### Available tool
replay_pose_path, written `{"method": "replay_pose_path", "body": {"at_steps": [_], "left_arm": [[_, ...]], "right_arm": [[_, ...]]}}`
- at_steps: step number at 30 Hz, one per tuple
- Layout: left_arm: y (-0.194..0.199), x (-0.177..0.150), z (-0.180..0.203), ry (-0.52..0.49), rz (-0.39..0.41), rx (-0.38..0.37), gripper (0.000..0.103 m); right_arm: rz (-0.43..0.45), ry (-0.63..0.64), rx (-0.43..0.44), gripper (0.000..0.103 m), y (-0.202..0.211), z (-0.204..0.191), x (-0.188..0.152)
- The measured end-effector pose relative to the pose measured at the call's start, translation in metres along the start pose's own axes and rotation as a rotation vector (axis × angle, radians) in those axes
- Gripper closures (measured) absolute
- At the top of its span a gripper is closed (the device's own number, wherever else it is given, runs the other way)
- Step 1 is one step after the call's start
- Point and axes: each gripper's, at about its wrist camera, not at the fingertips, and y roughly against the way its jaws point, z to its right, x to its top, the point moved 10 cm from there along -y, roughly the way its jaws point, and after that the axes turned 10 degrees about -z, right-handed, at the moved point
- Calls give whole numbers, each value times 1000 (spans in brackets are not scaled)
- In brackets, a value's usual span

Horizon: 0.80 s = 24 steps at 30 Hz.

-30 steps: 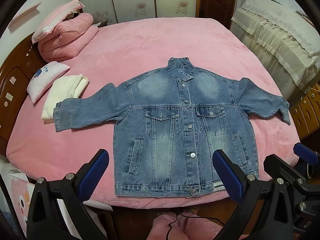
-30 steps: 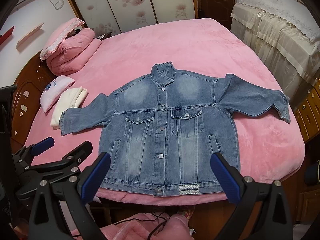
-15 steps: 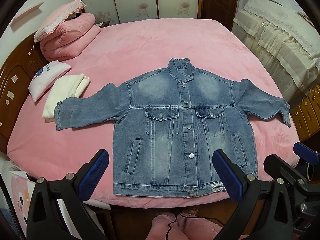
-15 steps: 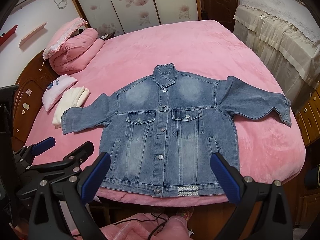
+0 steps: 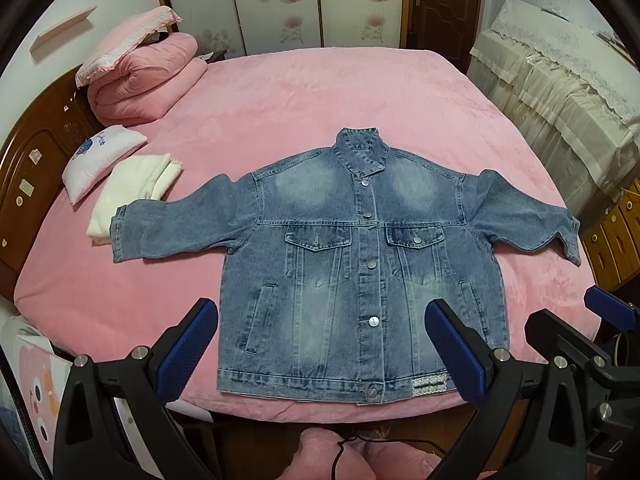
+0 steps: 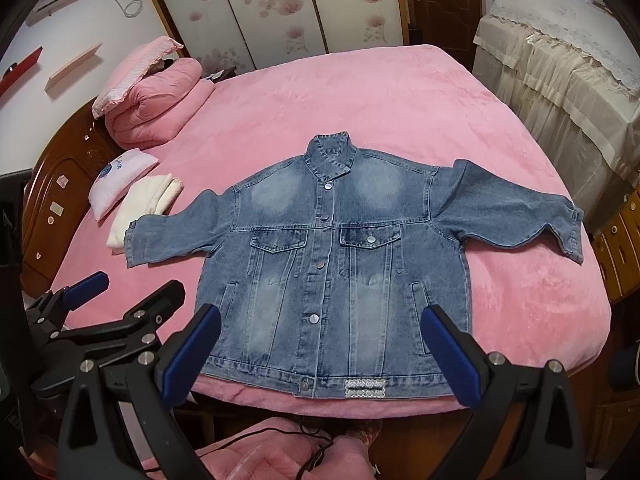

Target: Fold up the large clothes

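While we hover at the bed's foot, this is what we see:
Jacket: faded blue denim jacket (image 5: 360,264) lies flat, buttoned, sleeves spread, on our pink plush bedspread (image 5: 320,100).
Left gripper (image 5: 322,346): blue pads wide apart, holding nothing.
Right gripper (image 6: 320,346): likewise spread, above the hem.
Beside left sleeve: folded cream towel (image 5: 128,196).

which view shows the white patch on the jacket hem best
The right wrist view: the white patch on the denim jacket hem lies fully in sight between the open right gripper fingers. In the left wrist view, the patch is partly covered by a left gripper finger.
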Motion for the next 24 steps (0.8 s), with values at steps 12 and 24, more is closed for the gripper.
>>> {"method": "replay_pose_path", "body": {"at_steps": [12, 24], "left_arm": [[-19, -43, -16, 61, -61, 65, 1], [-67, -86, -114, 388, -201, -113, 1]], "right_arm": [[-46, 33, 102, 3, -18, -4, -5], [86, 304, 57, 3, -41, -79, 8]]}}
